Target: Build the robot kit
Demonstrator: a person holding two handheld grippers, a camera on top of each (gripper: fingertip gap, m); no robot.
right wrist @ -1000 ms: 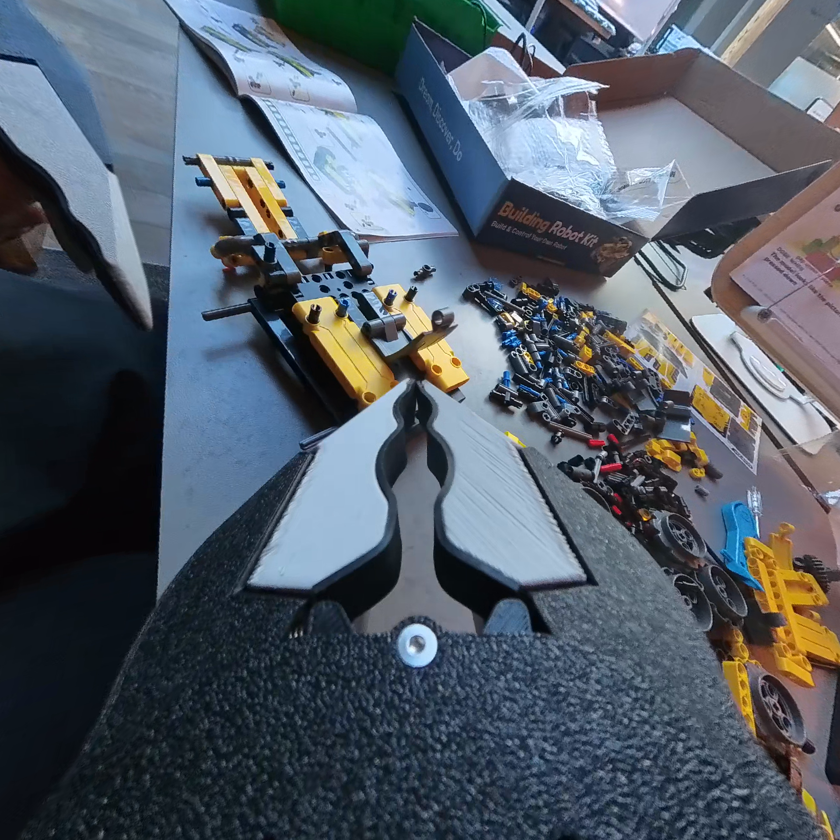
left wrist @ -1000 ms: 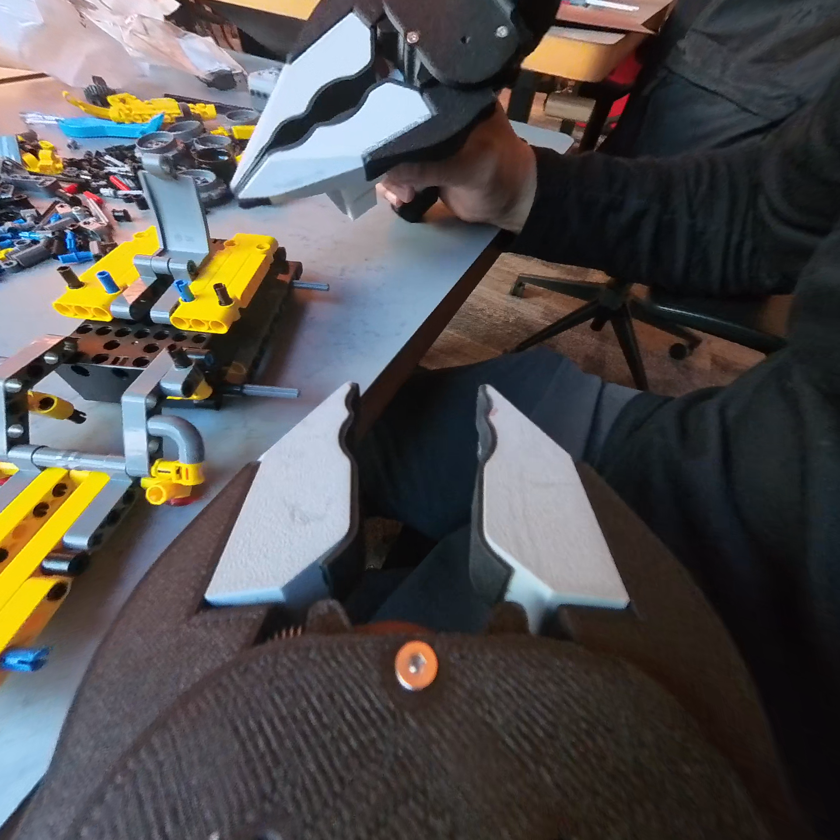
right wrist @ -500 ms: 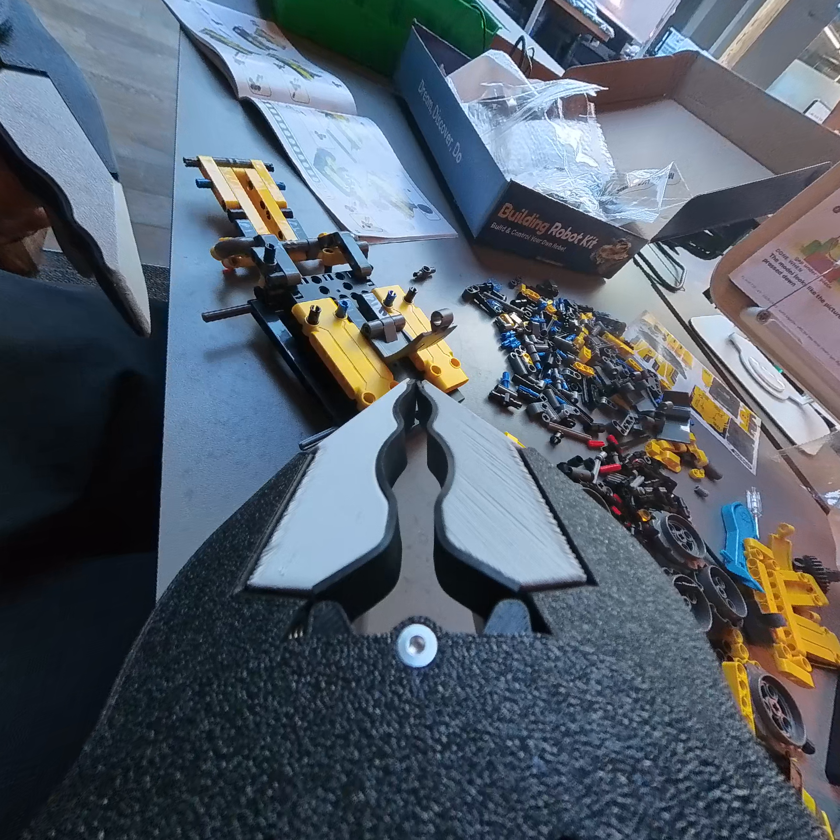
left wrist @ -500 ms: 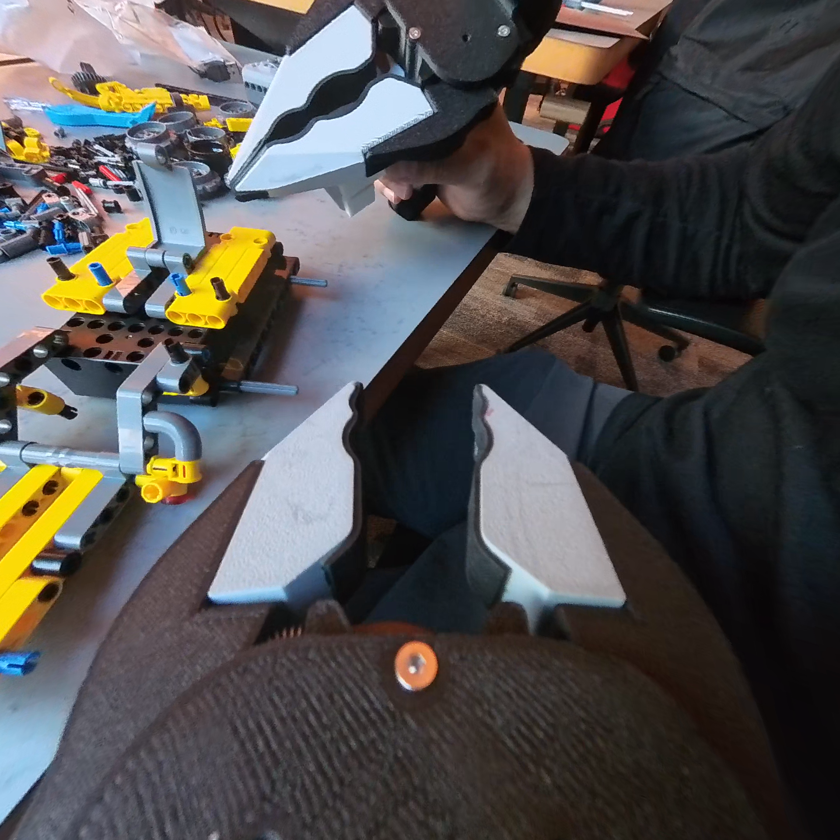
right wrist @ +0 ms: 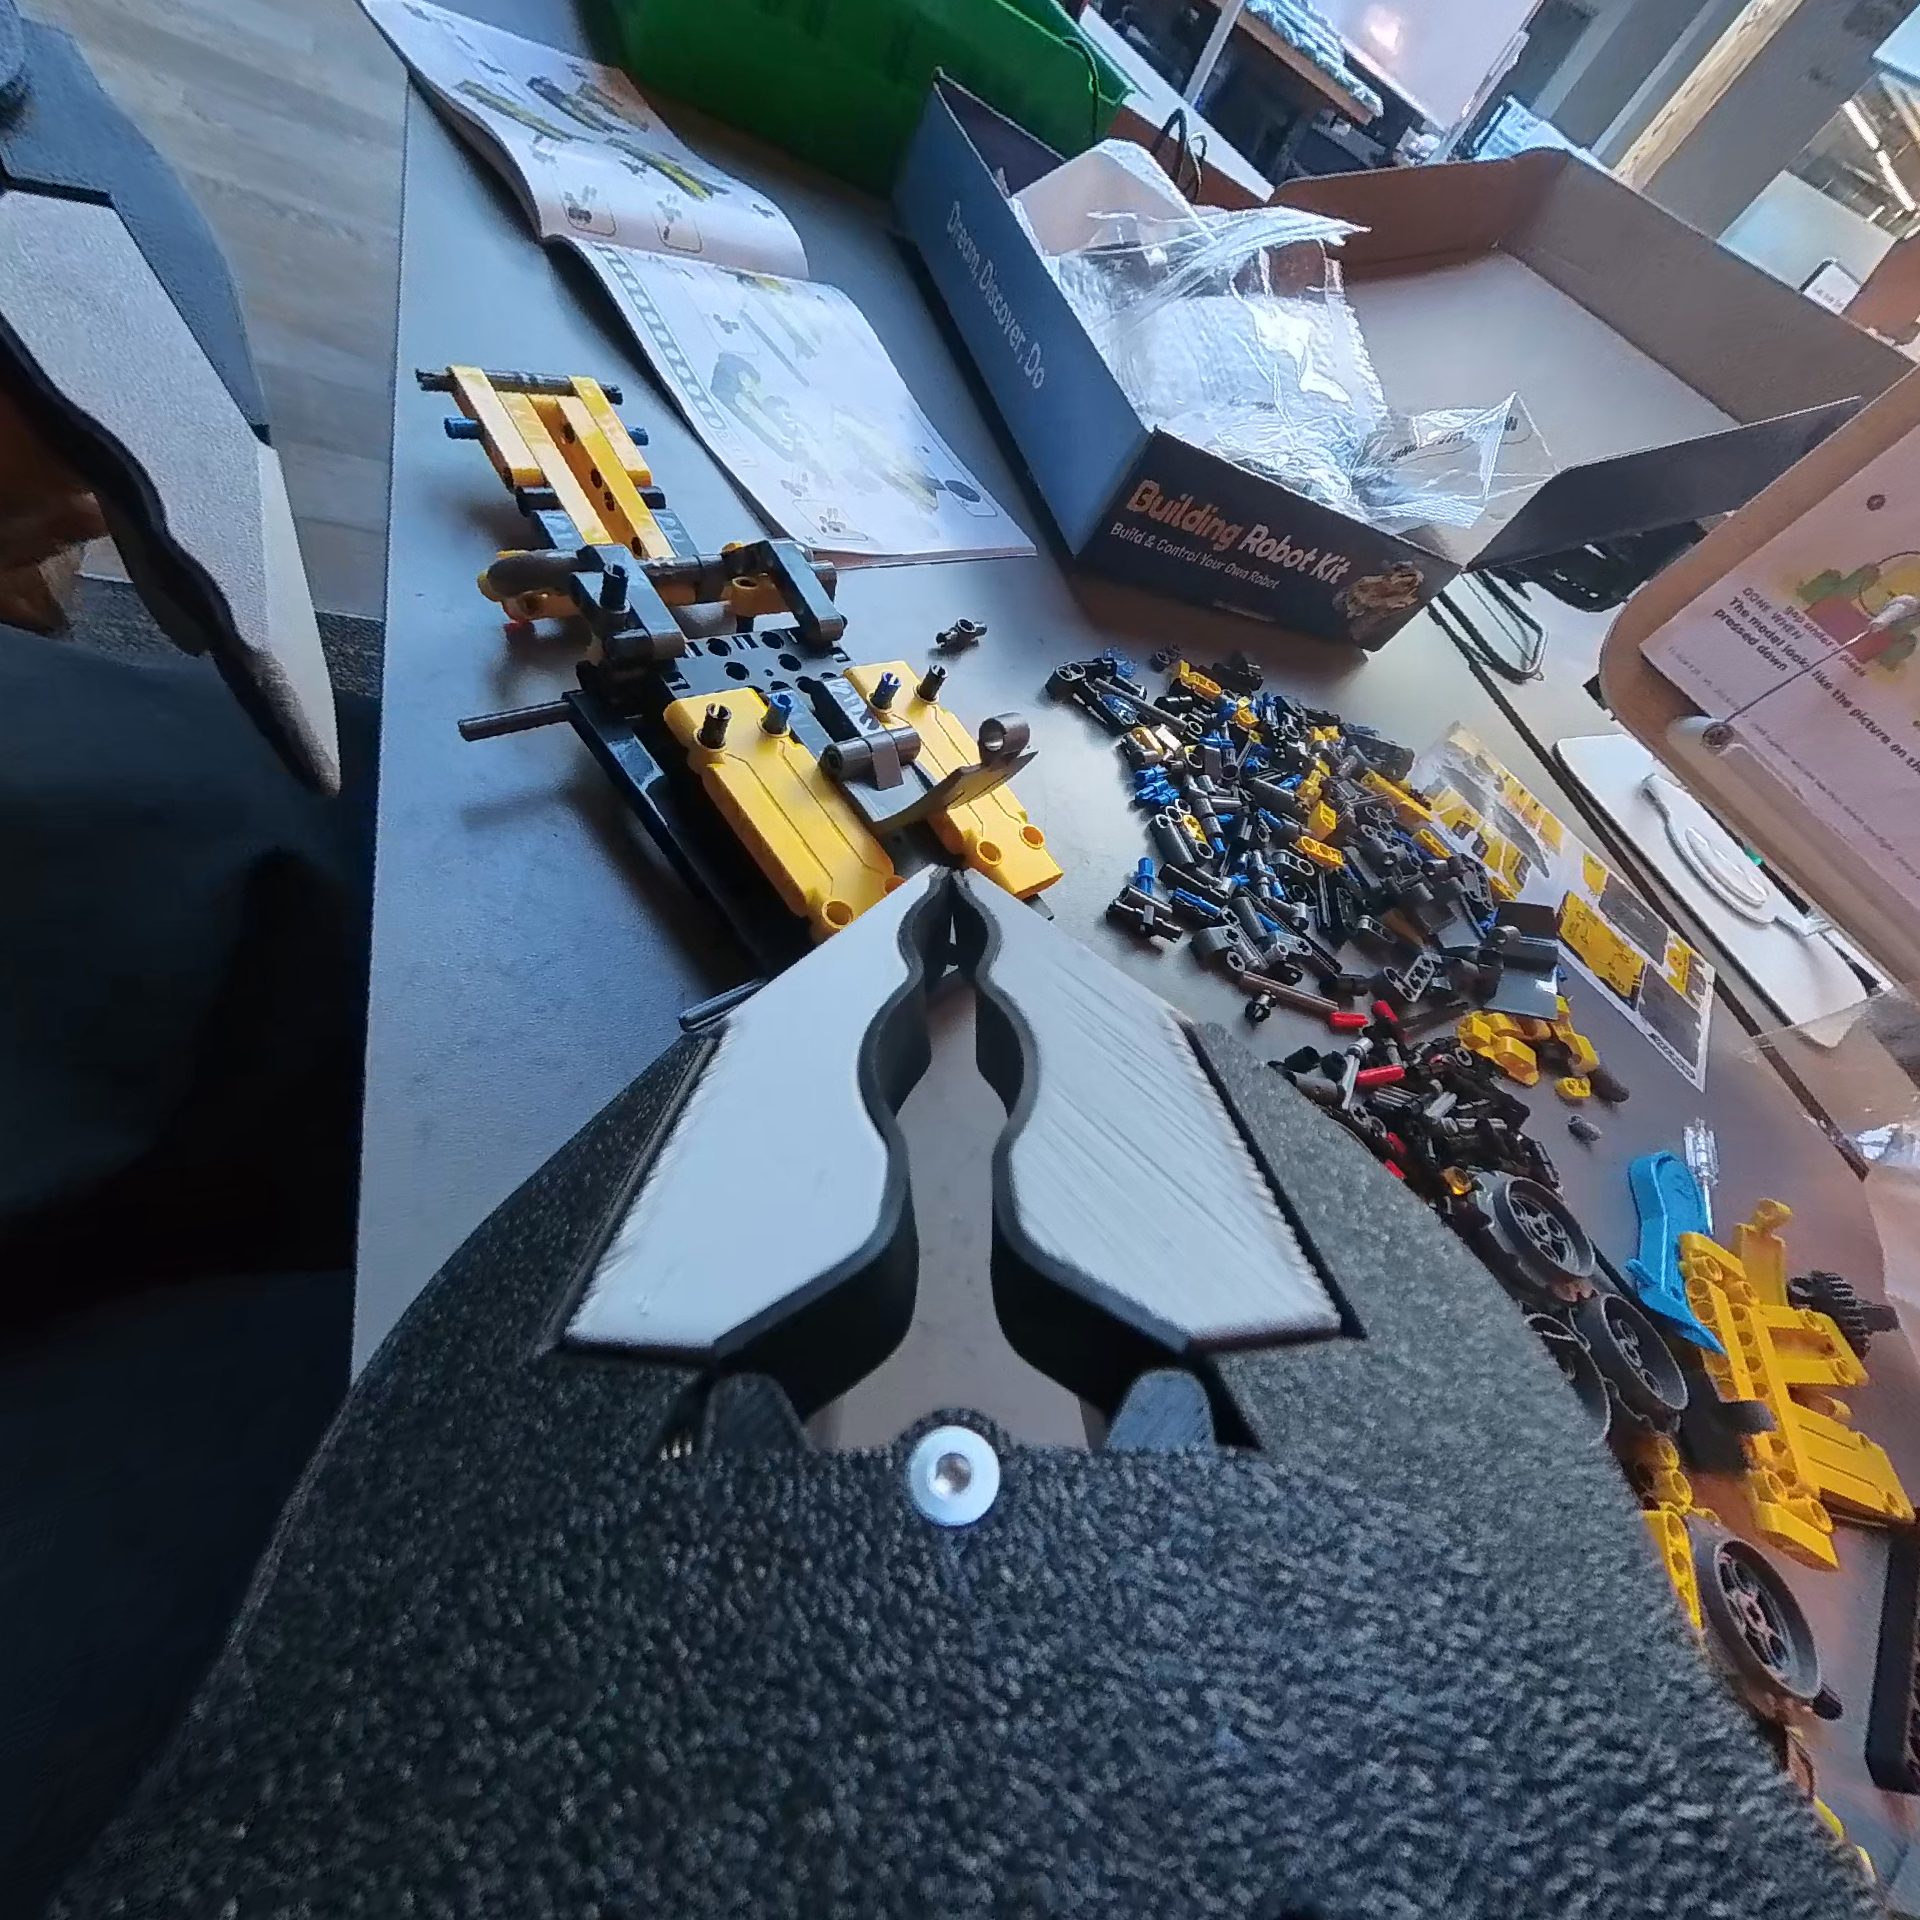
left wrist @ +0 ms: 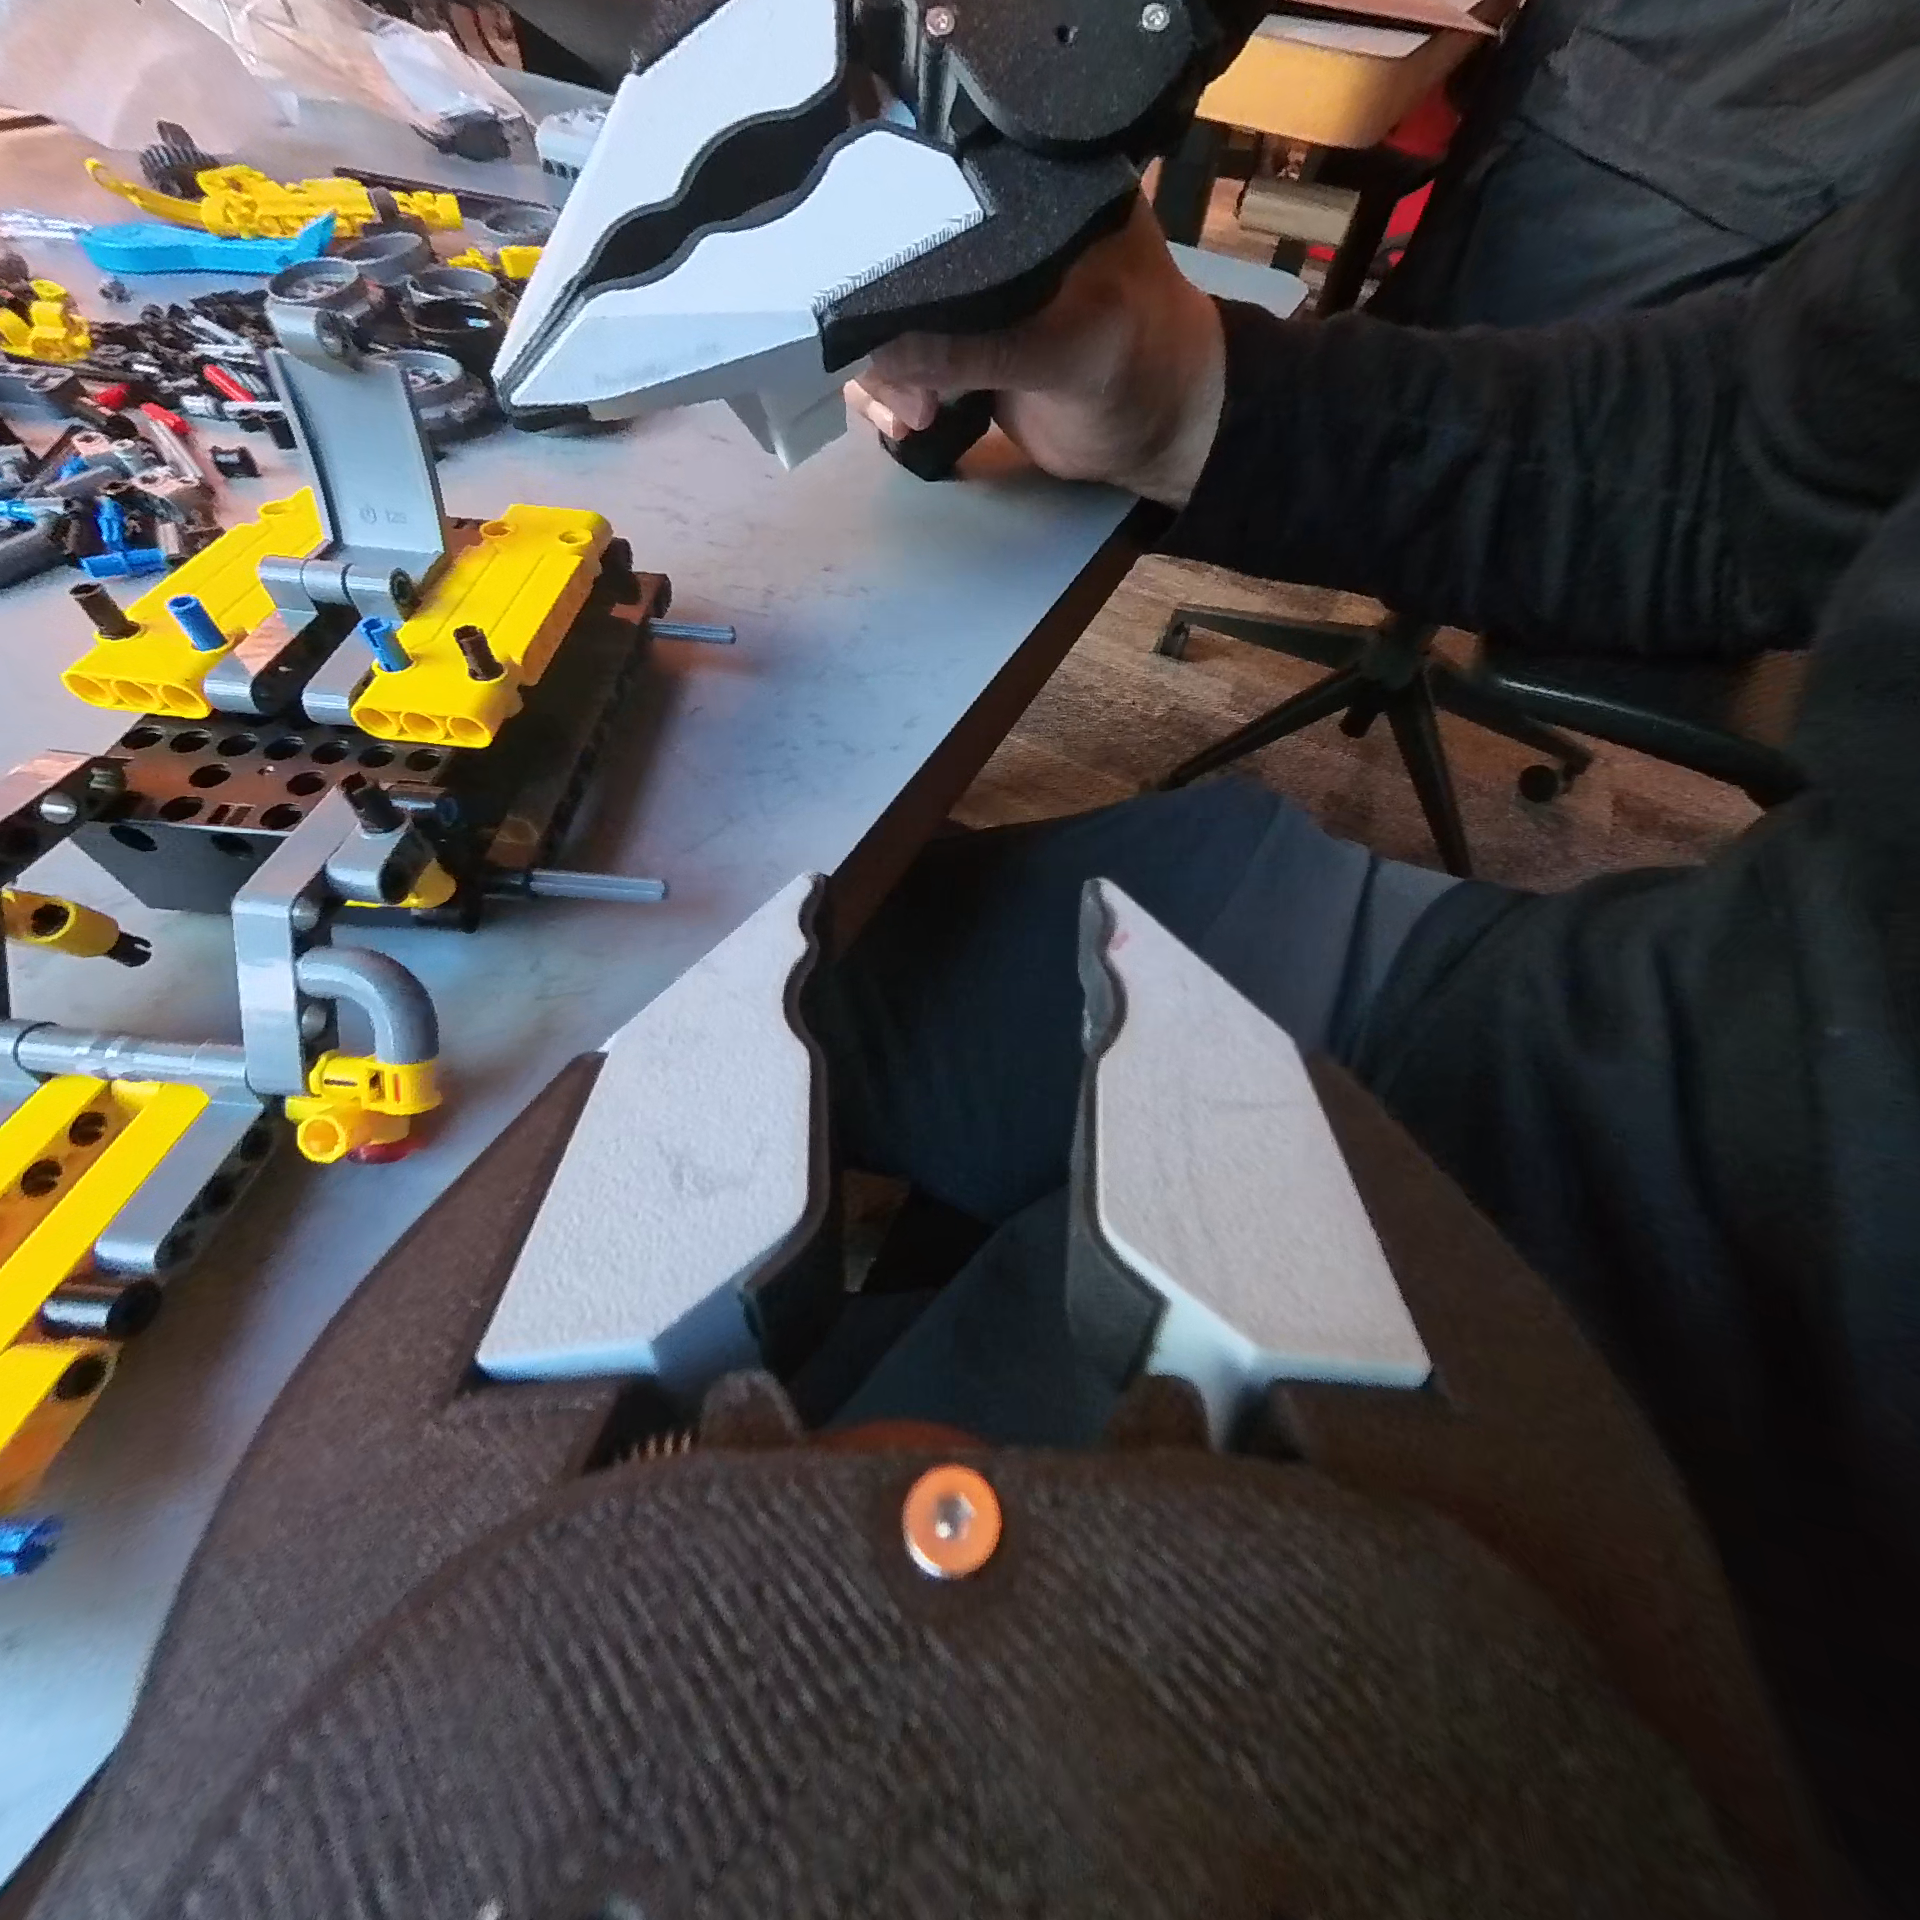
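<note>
A half-built yellow, black and grey brick model [left wrist: 312,727] lies on the grey table [left wrist: 831,644]; it also shows in the right wrist view [right wrist: 769,769]. My left gripper [left wrist: 951,904] is open and empty, held over the table's near edge and the person's lap, to the right of the model. My right gripper [right wrist: 954,883] is shut with nothing between its tips, just above the table beside the model's yellow end. It also shows in the left wrist view [left wrist: 509,384], held by a hand [left wrist: 1081,395].
A pile of small loose parts [right wrist: 1299,831] lies right of the model, with black wheels [right wrist: 1548,1236], a blue piece [right wrist: 1662,1247] and a yellow sub-assembly [right wrist: 1787,1382]. An open instruction booklet [right wrist: 758,364] and a dark box with plastic bags [right wrist: 1195,416] lie beyond. An office chair base [left wrist: 1455,707] stands off the table. Some 15 cm of space lies between my two pairs of fingers.
The left wrist view has shifted slightly, with the model a little farther left and up in the picture. Both grippers keep the same jaw state.
</note>
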